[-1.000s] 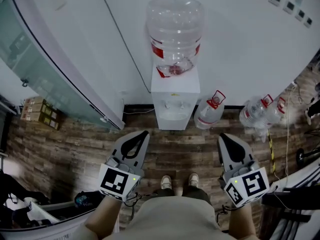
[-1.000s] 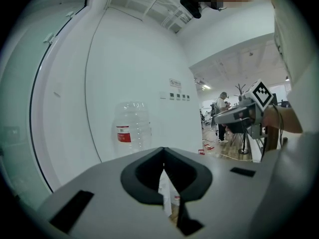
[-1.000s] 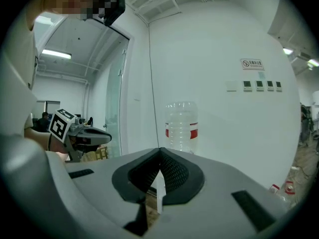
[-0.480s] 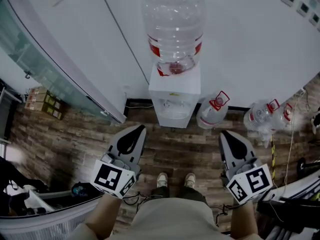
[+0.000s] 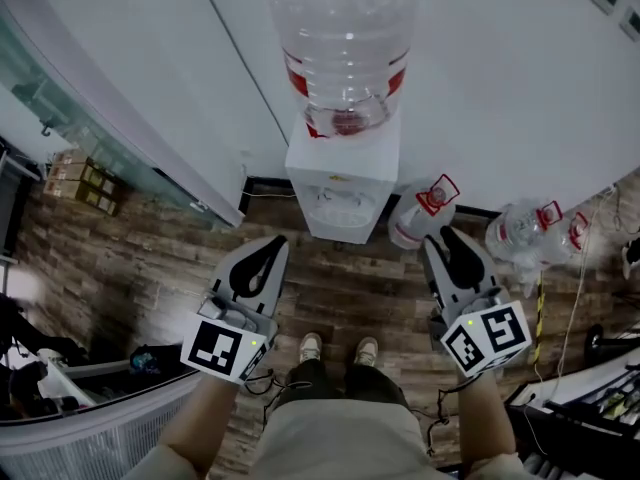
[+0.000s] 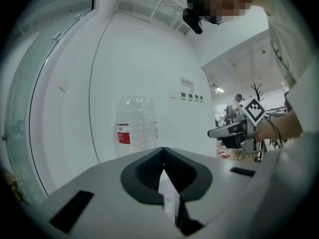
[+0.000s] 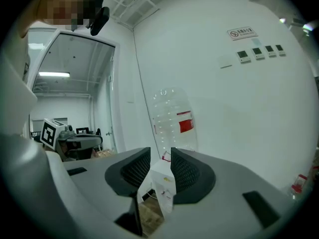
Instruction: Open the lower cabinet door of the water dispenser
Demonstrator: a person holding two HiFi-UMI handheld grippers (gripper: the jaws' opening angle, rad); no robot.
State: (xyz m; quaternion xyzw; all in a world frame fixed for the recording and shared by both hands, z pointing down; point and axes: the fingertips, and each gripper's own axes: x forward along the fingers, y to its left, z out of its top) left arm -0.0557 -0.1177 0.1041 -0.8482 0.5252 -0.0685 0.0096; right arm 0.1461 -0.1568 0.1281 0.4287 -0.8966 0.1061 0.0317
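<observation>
Dispenser (image 5: 343, 183) stands at the wall, well ahead of both grippers. Its lower door, likely light and stiff, wants pulling at its free edge. Left gripper (image 5: 270, 245) jaws meet, empty; right gripper (image 5: 447, 235) jaws are opening, nothing between.

Clear, glossy plastic bottle (image 5: 345, 48) on a smooth white dispenser (image 5: 345, 168). Floor (image 5: 130, 258) of grained wood planks. Wall (image 5: 500, 88) smooth, matt white. Boxes (image 5: 85, 183) of dull cardboard.

A white wall (image 5: 500, 88) rises from a dark wood-plank floor (image 5: 130, 268); a curved glass partition (image 5: 60, 98) runs along the left, cardboard boxes (image 5: 76, 180) at its foot. Small wall switches (image 7: 259, 51) sit high up; a strip light (image 7: 52, 74) glows beyond the glass.
</observation>
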